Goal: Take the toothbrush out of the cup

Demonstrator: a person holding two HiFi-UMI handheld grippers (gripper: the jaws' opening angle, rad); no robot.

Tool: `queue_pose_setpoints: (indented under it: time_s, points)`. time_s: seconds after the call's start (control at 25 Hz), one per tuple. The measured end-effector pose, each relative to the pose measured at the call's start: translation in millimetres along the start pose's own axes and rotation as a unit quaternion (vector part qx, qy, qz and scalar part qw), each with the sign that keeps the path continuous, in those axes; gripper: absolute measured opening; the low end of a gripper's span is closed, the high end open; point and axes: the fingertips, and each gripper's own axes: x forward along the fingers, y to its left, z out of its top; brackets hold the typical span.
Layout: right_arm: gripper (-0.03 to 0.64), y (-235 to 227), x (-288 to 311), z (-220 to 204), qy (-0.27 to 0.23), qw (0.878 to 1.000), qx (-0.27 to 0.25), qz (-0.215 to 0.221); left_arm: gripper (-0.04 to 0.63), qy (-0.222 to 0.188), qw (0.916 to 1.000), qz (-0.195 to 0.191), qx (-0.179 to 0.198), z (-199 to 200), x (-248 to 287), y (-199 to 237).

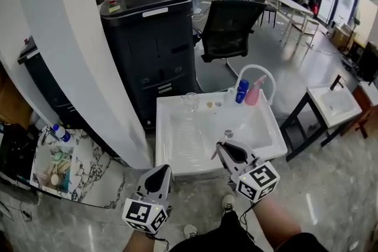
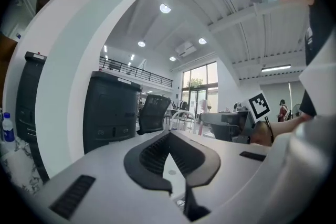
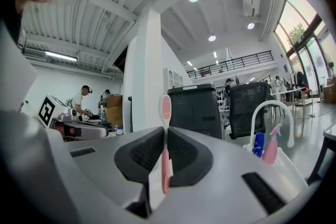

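Head view: the clear cup (image 1: 191, 101) looks empty at the far edge of the white bench (image 1: 177, 144), well apart from both tongs

Left gripper view: the left tongs (image 2: 169, 136) are pressed together on nothing

Right gripper view: the right tongs (image 3: 164, 132) pinch the pink toothbrush (image 3: 165, 107) upright at mid-handle. It is probably light, stiff, slick plastic, likely to pivot unless gripped squarely

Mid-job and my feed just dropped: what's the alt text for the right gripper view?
The right gripper has its jaws closed on a pink toothbrush, held upright with its head above the jaw tips. Behind stand a white pillar, a black cabinet and an office chair; a blue bottle and a pink spray bottle sit at right.
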Motion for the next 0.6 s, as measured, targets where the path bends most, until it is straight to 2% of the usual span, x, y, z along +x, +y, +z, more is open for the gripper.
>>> queue_pose_setpoints:
  time_s: [0.32, 0.6]
  points:
    - [0.034, 10, -52, 2, 0.002, 0.999, 0.0, -0.047, 0.017, -0.008, 0.9986, -0.053, 0.001, -2, -11, -36]
    - [0.034, -1, -87, 2, -0.003, 0.999, -0.002, -0.038, 0.017, 0.0, 0.9987, -0.051, -0.004, -11, -1, -80]
